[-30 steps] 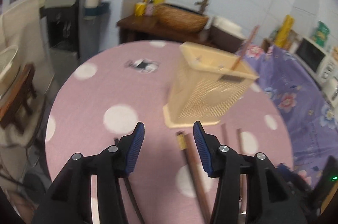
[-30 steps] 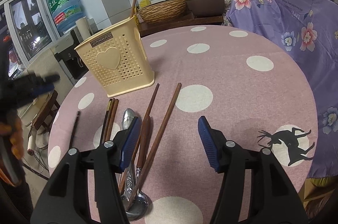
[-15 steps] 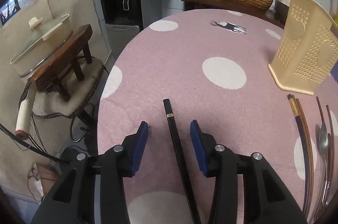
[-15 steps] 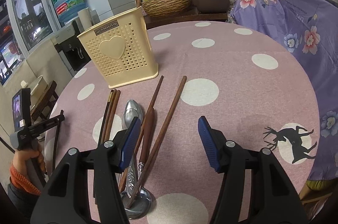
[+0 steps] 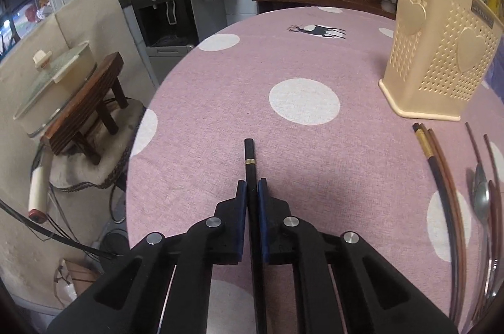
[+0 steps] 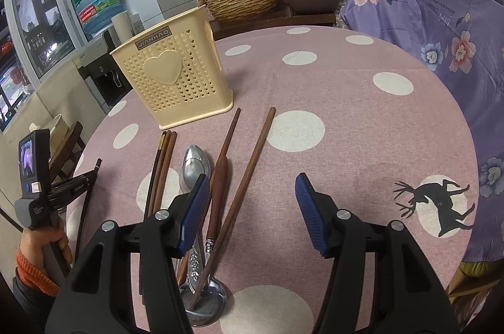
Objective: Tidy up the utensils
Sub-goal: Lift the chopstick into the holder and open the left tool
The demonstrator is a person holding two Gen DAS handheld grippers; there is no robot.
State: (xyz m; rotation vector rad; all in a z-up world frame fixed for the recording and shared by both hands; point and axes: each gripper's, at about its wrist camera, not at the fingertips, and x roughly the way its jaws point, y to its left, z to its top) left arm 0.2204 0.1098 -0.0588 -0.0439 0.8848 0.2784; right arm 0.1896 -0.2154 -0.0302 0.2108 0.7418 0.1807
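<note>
From the left wrist, the left claw (image 5: 251, 189) was closing, its blue pads pressed on a black chopstick (image 5: 249, 156) lying on the desk (image 5: 220, 120). From the right wrist, the right claw (image 6: 252, 209) hung open over spoons (image 6: 192, 167) and chopsticks (image 6: 249, 164), near the holder (image 6: 171, 76)

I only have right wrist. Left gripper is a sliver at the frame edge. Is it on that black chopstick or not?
Observer: Yes. In the left wrist view the left gripper is closing on the black chopstick, which runs between the pads.
Operator: Where along the stick?
Observer: Behind its gold band; the banded end pokes out past the fingertips.
Operator: Lifted yet?
Observer: Cannot tell; the free end looks low over the tablecloth.
Operator: Anything near it?
Observer: No. The holder and the other chopsticks lie well to its right.
</note>
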